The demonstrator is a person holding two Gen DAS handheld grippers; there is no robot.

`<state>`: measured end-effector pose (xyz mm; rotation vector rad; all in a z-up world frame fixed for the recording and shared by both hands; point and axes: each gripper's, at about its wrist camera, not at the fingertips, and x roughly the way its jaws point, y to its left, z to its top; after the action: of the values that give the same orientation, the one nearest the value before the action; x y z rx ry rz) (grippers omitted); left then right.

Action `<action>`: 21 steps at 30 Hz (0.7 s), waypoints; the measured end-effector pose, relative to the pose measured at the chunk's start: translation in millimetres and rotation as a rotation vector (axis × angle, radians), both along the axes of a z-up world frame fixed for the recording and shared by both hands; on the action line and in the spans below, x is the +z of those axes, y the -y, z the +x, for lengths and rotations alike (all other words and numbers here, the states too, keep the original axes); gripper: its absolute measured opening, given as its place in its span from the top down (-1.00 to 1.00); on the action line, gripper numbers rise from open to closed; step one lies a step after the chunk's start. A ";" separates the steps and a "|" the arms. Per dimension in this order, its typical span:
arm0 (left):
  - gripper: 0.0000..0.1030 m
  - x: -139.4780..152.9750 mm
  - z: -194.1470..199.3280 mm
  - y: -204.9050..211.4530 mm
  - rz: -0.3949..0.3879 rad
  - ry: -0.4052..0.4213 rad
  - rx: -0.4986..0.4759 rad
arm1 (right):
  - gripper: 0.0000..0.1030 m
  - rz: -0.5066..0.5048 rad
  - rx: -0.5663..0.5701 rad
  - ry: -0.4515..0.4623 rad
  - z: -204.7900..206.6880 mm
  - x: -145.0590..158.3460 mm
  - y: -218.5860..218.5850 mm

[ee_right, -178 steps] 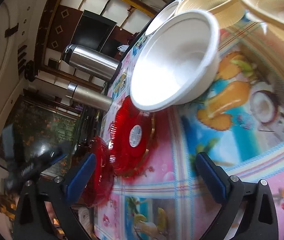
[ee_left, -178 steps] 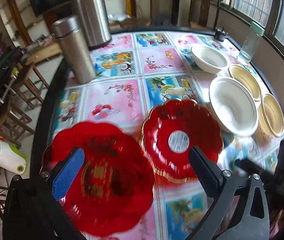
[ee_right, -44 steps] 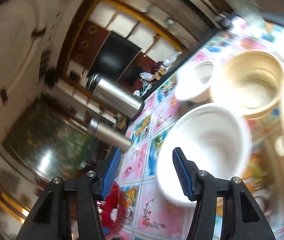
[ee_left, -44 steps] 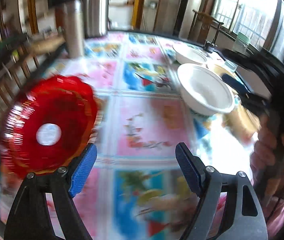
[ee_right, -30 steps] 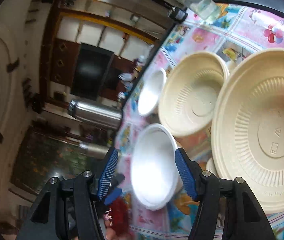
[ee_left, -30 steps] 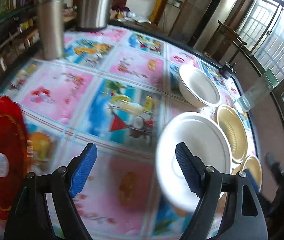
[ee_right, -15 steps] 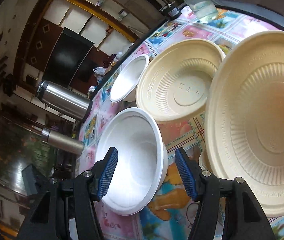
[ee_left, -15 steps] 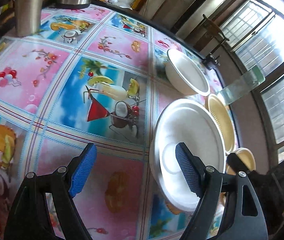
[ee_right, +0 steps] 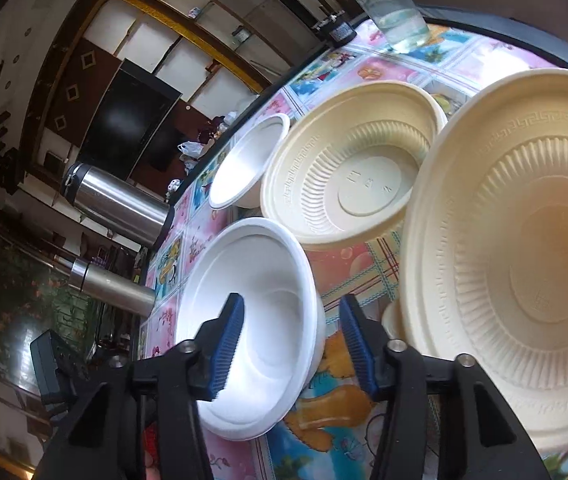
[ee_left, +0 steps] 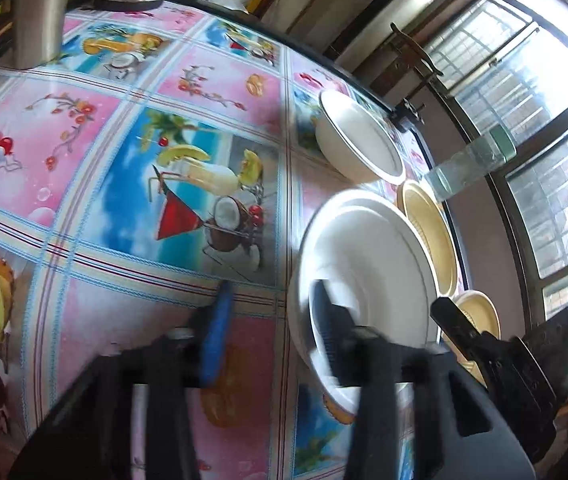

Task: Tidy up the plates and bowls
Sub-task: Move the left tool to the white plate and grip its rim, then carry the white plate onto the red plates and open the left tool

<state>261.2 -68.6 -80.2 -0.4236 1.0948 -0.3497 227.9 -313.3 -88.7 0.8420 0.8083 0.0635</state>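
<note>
Closing on both sides of the big white bowl [ee_right: 251, 320] is what has changed: a moment ago my two claws stood wide apart above the table [ee_left: 115, 184], and now each has narrowed and straddles that bowl's rim. My right claw [ee_right: 290, 344] has one blue pad inside the bowl and the other outside its right wall, with a gap at the rim, so it is not yet clamped. My left claw [ee_left: 271, 320] is blurred with motion; one pad sits over the cloth left of the bowl and the other inside it, apart as well.

Largest thing in my right view is the near cream bowl [ee_right: 524, 272] at the right, then the second cream bowl [ee_right: 352, 176] just beyond it, then the white bowl at near centre, then the small white bowl [ee_right: 251, 160] farthest off. A steel flask [ee_right: 115, 204] and a slimmer thermos [ee_right: 111, 284] stand at the far left, and a clear bottle [ee_right: 396, 12] at the far right.

I judge the plates are done with and the bowls come next: the white one is about to be lifted, probably toward its smaller white mate.
</note>
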 end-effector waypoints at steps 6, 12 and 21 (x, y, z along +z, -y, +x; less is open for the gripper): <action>0.88 0.5 -0.9 -1.9 -0.017 0.009 0.001 | 0.42 0.006 -0.021 0.005 -3.3 -1.5 2.4; 0.91 6.5 -4.1 -1.3 0.016 0.034 -0.002 | 0.78 -0.036 0.002 0.002 -0.3 -1.4 -8.3; 0.90 6.2 -4.2 -0.6 0.027 0.027 -0.008 | 0.88 -0.080 0.005 0.020 2.3 0.4 -13.8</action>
<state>257.0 -68.0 -74.0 -0.3897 1.0744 -0.3461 230.2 -299.5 -88.3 0.7630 0.7894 0.0436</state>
